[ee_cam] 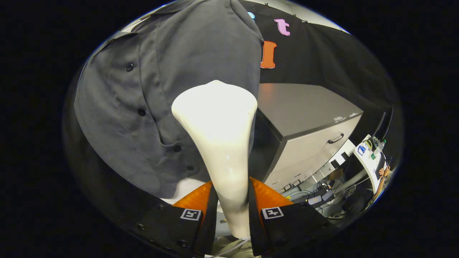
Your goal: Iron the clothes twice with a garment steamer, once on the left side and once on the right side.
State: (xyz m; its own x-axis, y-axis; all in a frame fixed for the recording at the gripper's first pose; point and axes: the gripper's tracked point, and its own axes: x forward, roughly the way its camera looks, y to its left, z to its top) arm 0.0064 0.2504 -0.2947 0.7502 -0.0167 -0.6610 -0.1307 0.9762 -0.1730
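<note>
The gripper (232,200) has its jaws closed on the slim handle of the garment steamer (219,143), one finger pressing on each side of it; the handle runs up between the fingers and widens into a broad, pale head just ahead of them; a thin cord trails from the bottom of the handle, below the fingers. The head lies against the dark grey shirt (161,89), over the side of it next to the cabinet, beside the button placket; whether it presses into the cloth or merely rests on it cannot be told. The shirt hangs upright, its front facing the camera, its collar at the top; a row of dark buttons (142,112) runs down the placket on the far side of the steamer head; the cloth shows soft folds near the hem. Beside the shirt, beyond the steamer, stands a grey cabinet (308,122) with a dark drawer handle (335,138); past its lower corner lie tangled cables (315,197).
</note>
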